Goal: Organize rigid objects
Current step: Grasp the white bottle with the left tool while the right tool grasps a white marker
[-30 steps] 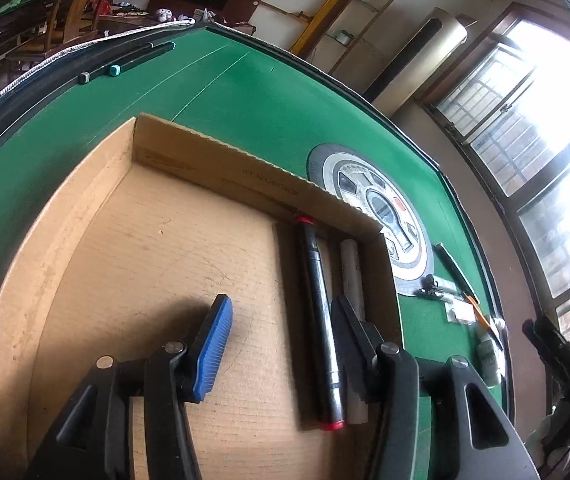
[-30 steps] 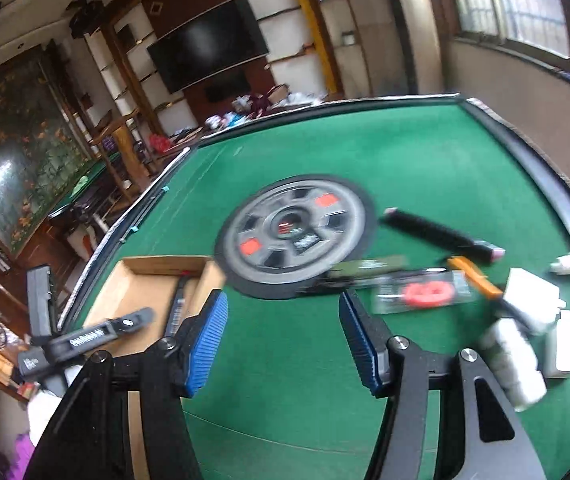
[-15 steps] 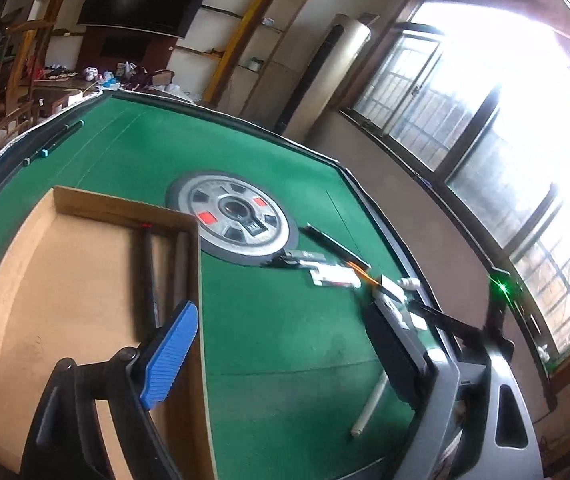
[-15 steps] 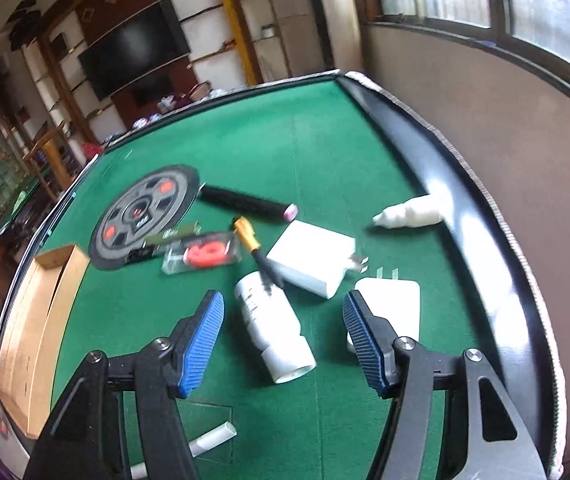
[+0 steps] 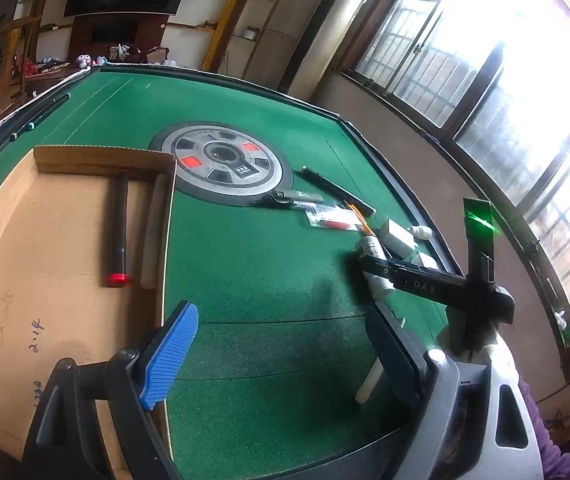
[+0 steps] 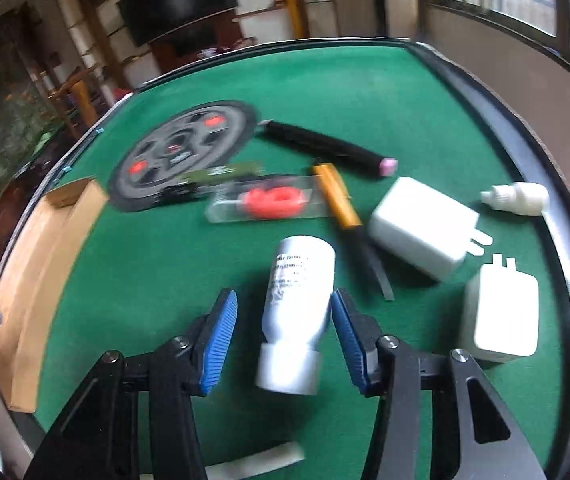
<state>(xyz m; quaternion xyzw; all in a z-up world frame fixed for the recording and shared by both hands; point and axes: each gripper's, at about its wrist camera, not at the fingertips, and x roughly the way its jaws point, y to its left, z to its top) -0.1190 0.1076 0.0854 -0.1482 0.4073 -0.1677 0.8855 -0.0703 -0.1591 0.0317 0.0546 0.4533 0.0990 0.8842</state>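
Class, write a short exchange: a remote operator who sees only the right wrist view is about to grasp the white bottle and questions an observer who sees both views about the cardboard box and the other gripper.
Operator: The bottle lies between the open fingers of my right gripper. I see only the outside of the box. Is anything in it?
Observer: Yes. A black marker and a grey tube lie side by side along one wall.
Operator: Is the left gripper holding anything?
Observer: No. It is open and empty, above the table just beside the box.
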